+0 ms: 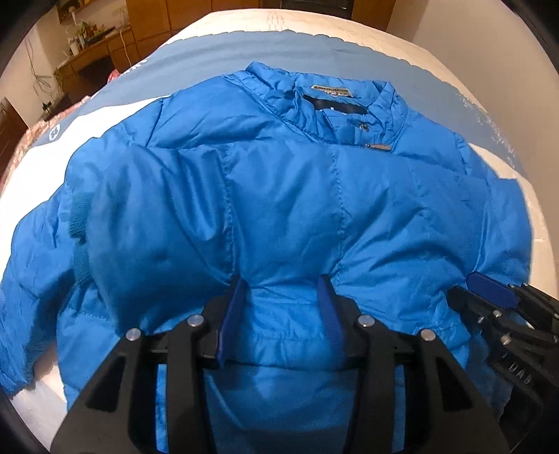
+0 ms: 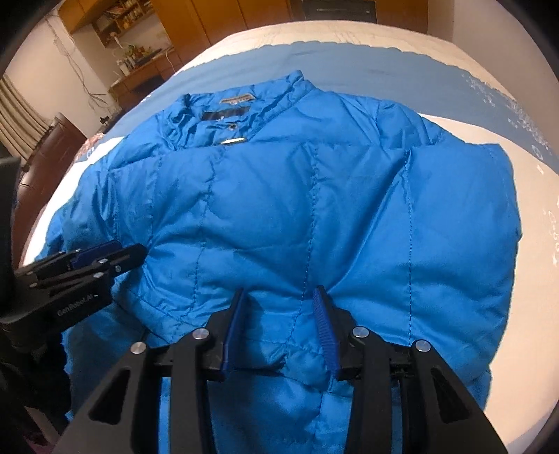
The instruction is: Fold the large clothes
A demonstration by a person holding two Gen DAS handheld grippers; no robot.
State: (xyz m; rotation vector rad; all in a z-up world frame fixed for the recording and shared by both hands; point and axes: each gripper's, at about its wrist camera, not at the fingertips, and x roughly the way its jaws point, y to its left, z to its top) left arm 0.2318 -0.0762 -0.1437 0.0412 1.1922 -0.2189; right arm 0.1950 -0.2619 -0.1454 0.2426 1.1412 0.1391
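A bright blue puffer jacket [image 1: 279, 195] lies front up on the bed, collar at the far end, both sleeves folded in over the body. It also shows in the right wrist view [image 2: 297, 209]. My left gripper [image 1: 283, 283] has its jaws apart around a bunch of the jacket's lower fabric, pads pressing its sides. My right gripper [image 2: 279, 297] stands the same way on the lower edge further right. The right gripper also shows at the lower right of the left wrist view [image 1: 489, 293]; the left gripper shows at the left of the right wrist view [image 2: 104, 256].
The bed [image 1: 349, 28] has a cream cover with a blue patterned sheet [image 1: 209, 59] under the jacket. A wooden desk with clutter [image 1: 94, 45] and wooden cabinets [image 2: 244, 17] stand beyond the bed's far left. A dark chair [image 2: 45, 164] is at the left.
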